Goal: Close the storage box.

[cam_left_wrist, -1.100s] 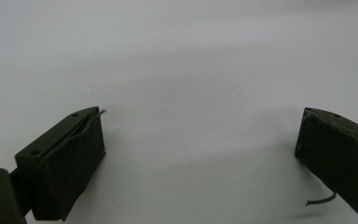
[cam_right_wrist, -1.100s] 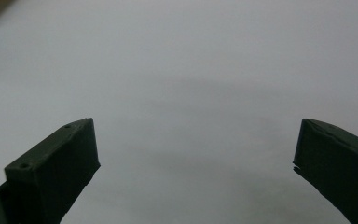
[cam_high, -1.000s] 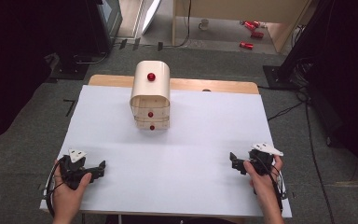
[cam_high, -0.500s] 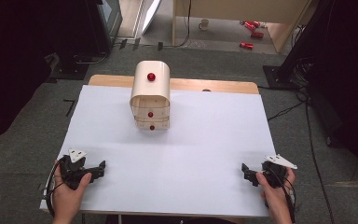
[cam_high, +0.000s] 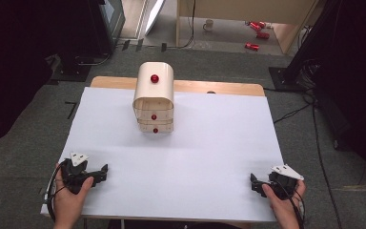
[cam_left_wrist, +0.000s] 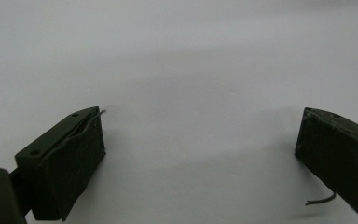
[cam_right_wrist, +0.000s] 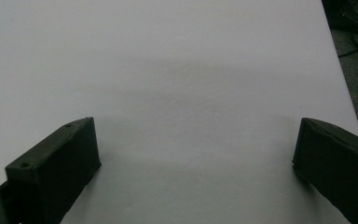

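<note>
Near the table's front edge, both grippers rest, fingers wide apart, seemingly empty.

A white sheet covers the table, and a strip of bare wood shows along its far edge. Grey carpet runs all around. Beyond stands a pale wooden unit, with red objects scattered on the floor beside it. Black cables trail on the right, and dark equipment looms at far left.

Lab or studio: grey carpet, floor cables, black equipment stands.
</note>
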`<state>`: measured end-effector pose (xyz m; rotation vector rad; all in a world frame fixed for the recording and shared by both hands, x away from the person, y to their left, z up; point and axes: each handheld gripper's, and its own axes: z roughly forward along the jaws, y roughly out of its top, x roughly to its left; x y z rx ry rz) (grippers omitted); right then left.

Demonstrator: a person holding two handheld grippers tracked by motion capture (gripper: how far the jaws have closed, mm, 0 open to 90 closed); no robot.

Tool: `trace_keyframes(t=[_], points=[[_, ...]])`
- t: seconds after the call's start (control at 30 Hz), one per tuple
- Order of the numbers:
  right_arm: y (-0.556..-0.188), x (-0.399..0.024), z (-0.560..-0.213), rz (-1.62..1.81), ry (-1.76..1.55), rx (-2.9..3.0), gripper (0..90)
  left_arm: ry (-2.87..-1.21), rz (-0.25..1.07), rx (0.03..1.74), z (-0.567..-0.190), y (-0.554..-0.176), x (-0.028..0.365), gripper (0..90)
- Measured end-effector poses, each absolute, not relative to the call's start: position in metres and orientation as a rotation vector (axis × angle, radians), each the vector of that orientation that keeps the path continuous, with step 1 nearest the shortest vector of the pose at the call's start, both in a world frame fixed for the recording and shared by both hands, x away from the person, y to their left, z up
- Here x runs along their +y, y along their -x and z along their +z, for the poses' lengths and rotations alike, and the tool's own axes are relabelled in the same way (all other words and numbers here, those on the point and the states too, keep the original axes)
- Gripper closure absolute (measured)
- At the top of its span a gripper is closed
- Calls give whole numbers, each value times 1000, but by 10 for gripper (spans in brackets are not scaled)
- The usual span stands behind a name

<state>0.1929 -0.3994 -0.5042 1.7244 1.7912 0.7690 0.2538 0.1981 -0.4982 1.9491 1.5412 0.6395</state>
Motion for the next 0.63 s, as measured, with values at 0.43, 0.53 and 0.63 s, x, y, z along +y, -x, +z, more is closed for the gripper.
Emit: trace_keyframes(t=[0.43,0.53,0.63], points=[[-193,-400,-505,780,-1732,1786,0,-1948,640,1542,-498,-254,198,12],[-192,-400,-505,781,-1731,1786,0,-1947,640,1542,-498,-254,198,12],[-192,-400,-505,782,-1731,1786,0,-1947,640,1542,-498,-254,198,12]])
